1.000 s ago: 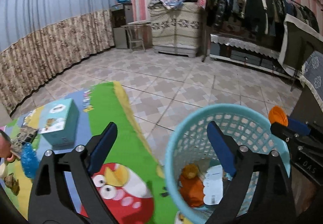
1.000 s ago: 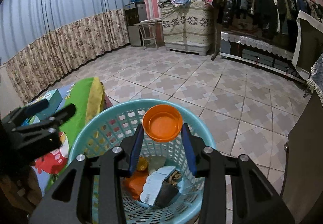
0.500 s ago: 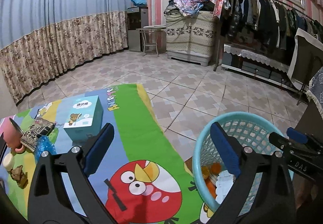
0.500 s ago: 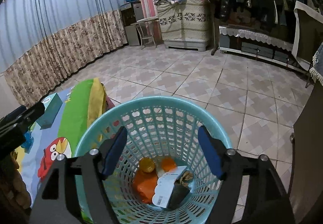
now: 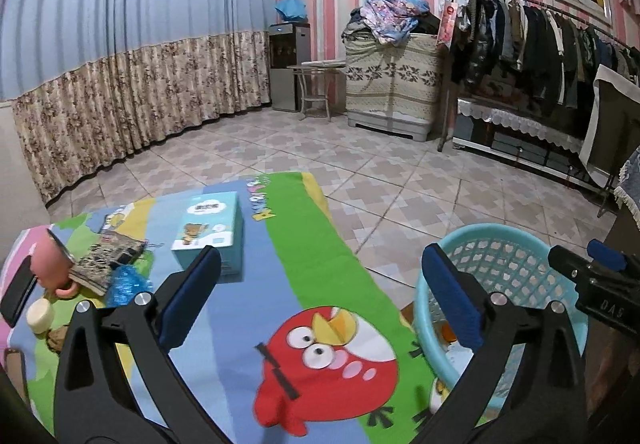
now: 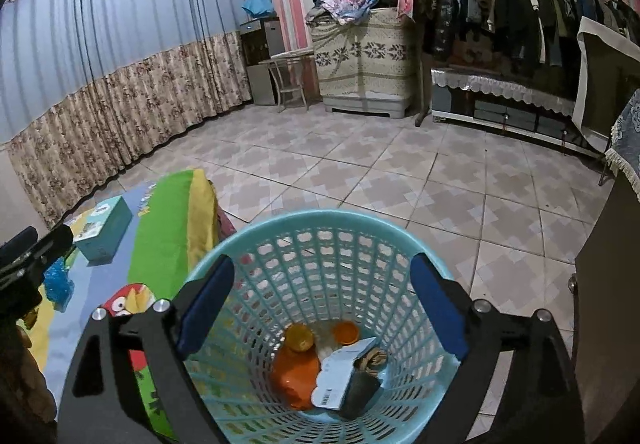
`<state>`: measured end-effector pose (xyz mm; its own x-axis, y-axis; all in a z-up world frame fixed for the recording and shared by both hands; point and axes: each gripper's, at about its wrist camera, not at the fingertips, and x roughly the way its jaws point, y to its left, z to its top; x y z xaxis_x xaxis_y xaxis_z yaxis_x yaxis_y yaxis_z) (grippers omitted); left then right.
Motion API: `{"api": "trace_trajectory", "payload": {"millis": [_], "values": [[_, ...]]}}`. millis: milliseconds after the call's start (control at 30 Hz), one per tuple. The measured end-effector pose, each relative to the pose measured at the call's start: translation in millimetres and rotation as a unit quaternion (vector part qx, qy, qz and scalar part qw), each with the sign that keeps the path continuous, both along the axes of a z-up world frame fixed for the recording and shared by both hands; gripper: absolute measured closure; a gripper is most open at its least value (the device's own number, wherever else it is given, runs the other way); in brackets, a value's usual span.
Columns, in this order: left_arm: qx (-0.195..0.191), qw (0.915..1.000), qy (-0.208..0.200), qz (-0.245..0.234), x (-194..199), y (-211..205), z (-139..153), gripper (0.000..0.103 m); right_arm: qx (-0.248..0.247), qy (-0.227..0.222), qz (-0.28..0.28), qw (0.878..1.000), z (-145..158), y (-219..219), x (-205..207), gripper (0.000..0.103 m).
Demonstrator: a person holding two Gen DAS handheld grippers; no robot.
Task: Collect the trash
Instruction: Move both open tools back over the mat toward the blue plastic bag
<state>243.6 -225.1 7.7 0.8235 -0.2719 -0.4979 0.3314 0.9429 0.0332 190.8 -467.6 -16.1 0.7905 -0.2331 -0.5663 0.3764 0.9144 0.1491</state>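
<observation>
My right gripper (image 6: 322,304): jaws have just been opening and now stand wide, nothing between the blue pads; it hangs above the mouth of the basket.
My left gripper (image 5: 320,298): jaws have just been opening too, spread as wide as they go, empty; it points down over the cartoon-bird mat.
Basket (image 6: 256,240): pale blue plastic lattice, upright on the tiled floor, just beside the edge of the mat; in the left wrist view it sits at lower right (image 5: 500,240), behind my right-hand finger.
Trash in the basket: an orange bottle (image 6: 296,372) lying on the bottom, a small orange cap (image 6: 346,332) beside it, a white label with a barcode (image 6: 340,376) leaning on something dark.
Mat (image 5: 320,244): green, blue and yellow, with a red bird printed on it, spread over the surface under my left gripper; I cannot tell what lies beneath it.
Teal box (image 5: 210,230): stands on the mat beyond my left finger, well apart from the basket.
Blue crumpled wrapper (image 5: 128,284): on the mat, left of the box, touching a dark patterned packet (image 5: 106,258).
Pink cup (image 5: 50,264): on its side at the mat's left edge, near the packet.
White round lid (image 5: 40,316): just below the cup.
</observation>
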Motion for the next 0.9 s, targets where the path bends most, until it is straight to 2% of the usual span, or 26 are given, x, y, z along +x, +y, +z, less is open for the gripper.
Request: {"api": "trace_trajectory", "payload": {"millis": [500, 900], "values": [[-0.009, 0.9983, 0.017, 0.055, -7, 85, -13, 0.006, -0.043, 0.014, 0.049, 0.998, 6, 66, 15, 0.015], [0.008, 0.9940, 0.015, 0.108, -12, 150, -26, 0.006, -0.010, 0.017, 0.083, 0.996, 1, 118, 29, 0.015]]}}
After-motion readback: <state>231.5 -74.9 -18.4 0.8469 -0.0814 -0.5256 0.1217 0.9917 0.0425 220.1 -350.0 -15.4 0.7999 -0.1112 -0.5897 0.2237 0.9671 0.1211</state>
